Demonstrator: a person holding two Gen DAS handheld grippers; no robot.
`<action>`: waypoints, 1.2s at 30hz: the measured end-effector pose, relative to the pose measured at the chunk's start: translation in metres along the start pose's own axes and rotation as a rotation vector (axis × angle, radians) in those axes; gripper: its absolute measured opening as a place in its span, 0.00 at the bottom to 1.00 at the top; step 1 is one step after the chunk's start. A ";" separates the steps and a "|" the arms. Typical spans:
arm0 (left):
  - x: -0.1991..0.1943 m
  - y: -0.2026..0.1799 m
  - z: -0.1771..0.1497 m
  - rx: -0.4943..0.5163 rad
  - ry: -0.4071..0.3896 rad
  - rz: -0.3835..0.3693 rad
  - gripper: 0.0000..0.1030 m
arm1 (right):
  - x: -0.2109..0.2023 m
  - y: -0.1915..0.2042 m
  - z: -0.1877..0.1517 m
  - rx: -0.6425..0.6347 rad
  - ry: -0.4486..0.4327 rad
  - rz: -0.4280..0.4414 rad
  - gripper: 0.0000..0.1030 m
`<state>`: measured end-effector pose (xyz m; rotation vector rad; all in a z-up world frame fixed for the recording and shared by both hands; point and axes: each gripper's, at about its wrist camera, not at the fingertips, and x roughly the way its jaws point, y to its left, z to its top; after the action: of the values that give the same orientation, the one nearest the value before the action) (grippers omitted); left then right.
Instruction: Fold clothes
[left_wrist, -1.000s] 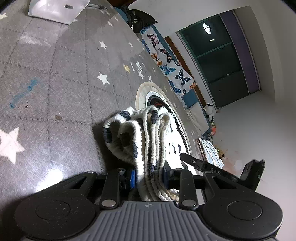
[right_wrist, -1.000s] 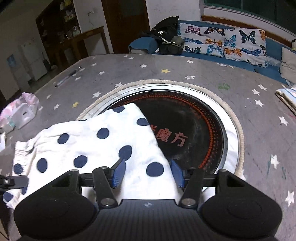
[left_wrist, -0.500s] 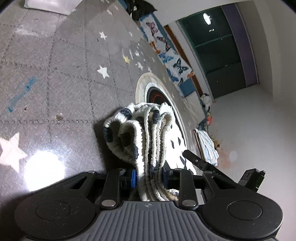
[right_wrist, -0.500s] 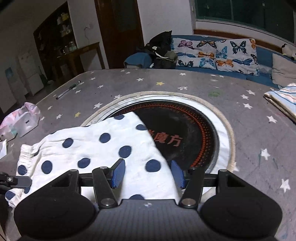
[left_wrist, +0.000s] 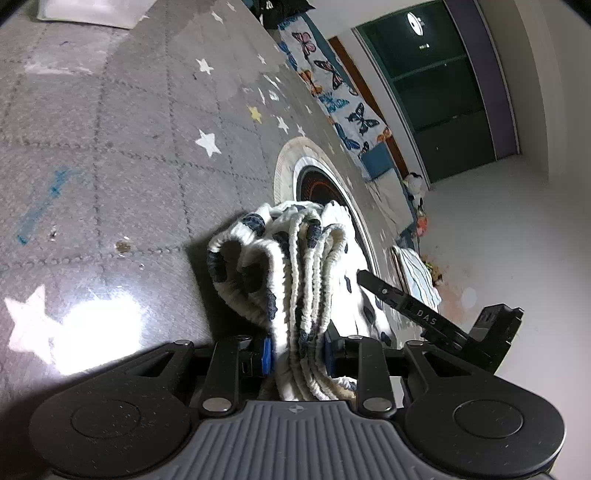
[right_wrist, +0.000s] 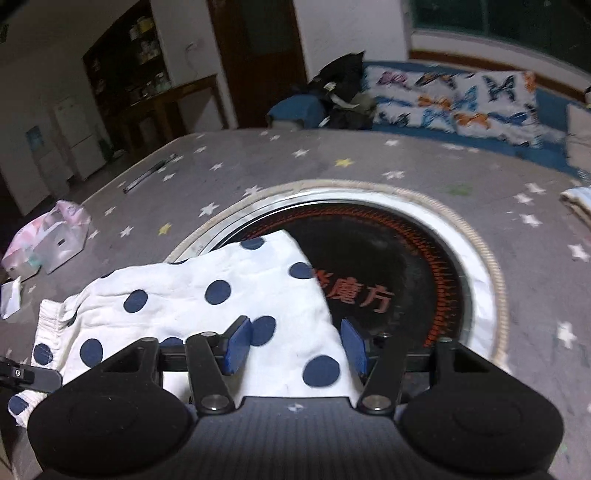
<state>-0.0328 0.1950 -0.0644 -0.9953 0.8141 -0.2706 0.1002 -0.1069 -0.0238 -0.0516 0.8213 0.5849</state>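
Left hand-held gripper (left_wrist: 297, 356) clamps bunched polka-dot garment (left_wrist: 295, 266) beside round hotplate (left_wrist: 325, 184).

White navy-dotted cotton garment (right_wrist: 207, 302) on grey star-patterned bench (right_wrist: 369, 158), overlapping round black glass hotplate (right_wrist: 388, 266); butterfly-print cushions (right_wrist: 454, 99) behind bench.

The room was dim. White glare burned on the grey star-patterned bench (left_wrist: 110, 147) at eight o'clock. The right wrist view was motion-blurred, and both fisheyes bent and darkened at the edges.
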 end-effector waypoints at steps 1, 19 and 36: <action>-0.001 0.000 -0.001 0.000 -0.006 0.003 0.28 | 0.004 0.000 0.001 -0.007 0.013 0.012 0.50; -0.009 -0.021 -0.008 0.081 -0.056 0.118 0.28 | 0.002 -0.027 -0.008 0.106 -0.009 0.121 0.21; 0.065 -0.137 -0.011 0.350 0.037 0.146 0.27 | -0.119 -0.077 -0.023 0.134 -0.232 -0.054 0.06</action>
<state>0.0240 0.0778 0.0148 -0.6023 0.8344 -0.2945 0.0607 -0.2341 0.0307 0.1147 0.6301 0.4737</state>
